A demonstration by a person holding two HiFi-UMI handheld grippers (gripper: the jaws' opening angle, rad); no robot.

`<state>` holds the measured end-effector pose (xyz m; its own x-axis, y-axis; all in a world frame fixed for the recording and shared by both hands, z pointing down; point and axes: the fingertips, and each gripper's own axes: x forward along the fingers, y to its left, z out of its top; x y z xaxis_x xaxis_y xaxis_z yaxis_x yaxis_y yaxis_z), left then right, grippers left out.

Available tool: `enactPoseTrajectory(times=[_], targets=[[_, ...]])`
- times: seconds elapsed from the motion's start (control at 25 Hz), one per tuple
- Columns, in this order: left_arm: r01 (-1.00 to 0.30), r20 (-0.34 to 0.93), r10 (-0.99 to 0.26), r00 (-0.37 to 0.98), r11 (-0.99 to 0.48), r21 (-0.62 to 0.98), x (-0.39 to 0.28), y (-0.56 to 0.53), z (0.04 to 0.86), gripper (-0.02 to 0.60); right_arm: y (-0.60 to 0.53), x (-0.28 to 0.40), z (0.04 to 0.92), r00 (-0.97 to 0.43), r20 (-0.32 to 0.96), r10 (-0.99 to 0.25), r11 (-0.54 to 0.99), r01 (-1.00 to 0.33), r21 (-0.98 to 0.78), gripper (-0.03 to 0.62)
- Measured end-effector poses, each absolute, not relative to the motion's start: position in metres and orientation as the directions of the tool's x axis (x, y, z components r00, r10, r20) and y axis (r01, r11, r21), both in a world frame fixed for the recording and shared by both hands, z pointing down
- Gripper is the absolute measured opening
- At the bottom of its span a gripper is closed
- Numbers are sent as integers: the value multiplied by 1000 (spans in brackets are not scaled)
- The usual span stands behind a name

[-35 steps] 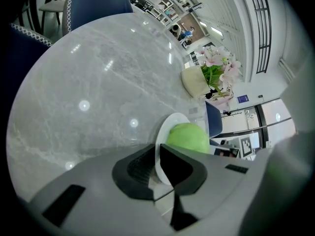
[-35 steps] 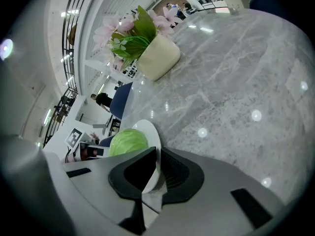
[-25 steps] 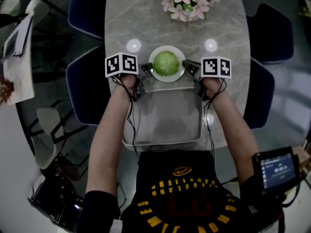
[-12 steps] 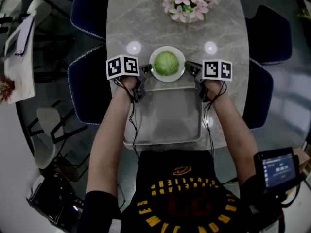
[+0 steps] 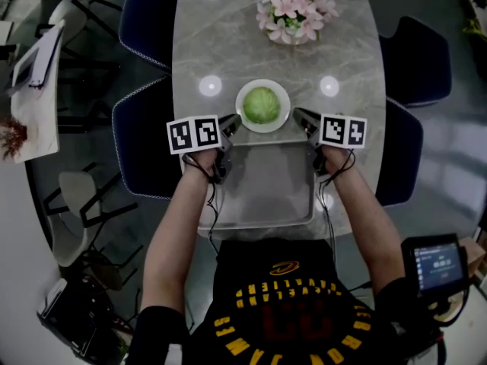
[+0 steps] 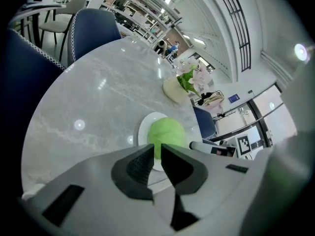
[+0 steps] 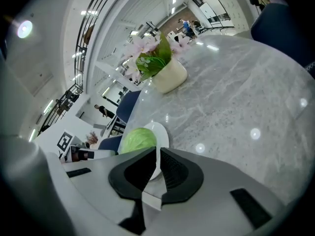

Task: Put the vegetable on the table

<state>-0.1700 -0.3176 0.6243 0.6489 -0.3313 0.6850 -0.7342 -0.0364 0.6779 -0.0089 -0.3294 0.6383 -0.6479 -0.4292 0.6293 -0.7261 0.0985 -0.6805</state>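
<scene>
Vegetable: a round green head, cabbage by the look of it (image 5: pixel 262 105), sitting on a white plate (image 5: pixel 282 120). It lies ahead of both claws and between them, a little past their tips.

Plate: flat on the marble bench (image 5: pixel 228 44), just beyond the far edge of the tray (image 5: pixel 262 196). As far as I can see from above, it is clear of the tray.

Left claw (image 5: pixel 228 125): jaws pressed nearly together with only a thin slit between them, and nothing in that slit. Its own view shows the green head beyond the tips, not gripped. The claw sits just left of the plate, apart from it.

Right claw (image 5: pixel 298 115): the same story, jaws drawn close and pinching nothing. It is just right of the plate and not touching it.

Tray: bare, lying behind the claw tips, between the person's forearms.

Beyond: a pot of pink flowers (image 5: pixel 293 10) stands well ahead of both claws at the far end of the bench.

Done so far: I would judge the main job complete, since the vegetable and its plate rest on the bench with neither claw on them.

Left to do: little, I reckon. At most, draw both claws back from the plate.
</scene>
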Motion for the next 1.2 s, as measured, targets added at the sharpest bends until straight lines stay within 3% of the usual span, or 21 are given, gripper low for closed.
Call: enactPoseTrajectory(times=[0.12, 0.2, 0.6, 1.2], targets=[[-733, 673, -344, 654, -71, 676, -168, -304, 609, 44, -320, -14, 617, -654, 610, -448, 135, -724, -677, 31], [-730, 663, -359, 657, -85, 678, -167, -298, 601, 0, -315, -19, 606, -666, 587, -460, 154, -712, -686, 29], [-744, 677, -309, 668, -282, 605, -135, -231, 576, 0, -264, -32, 570, -715, 512, -475, 235, -664, -710, 29], [-724, 646, -328, 689, -273, 633, -126, -150, 549, 0, -197, -39, 540, -724, 498, -477, 327, -673, -664, 29]])
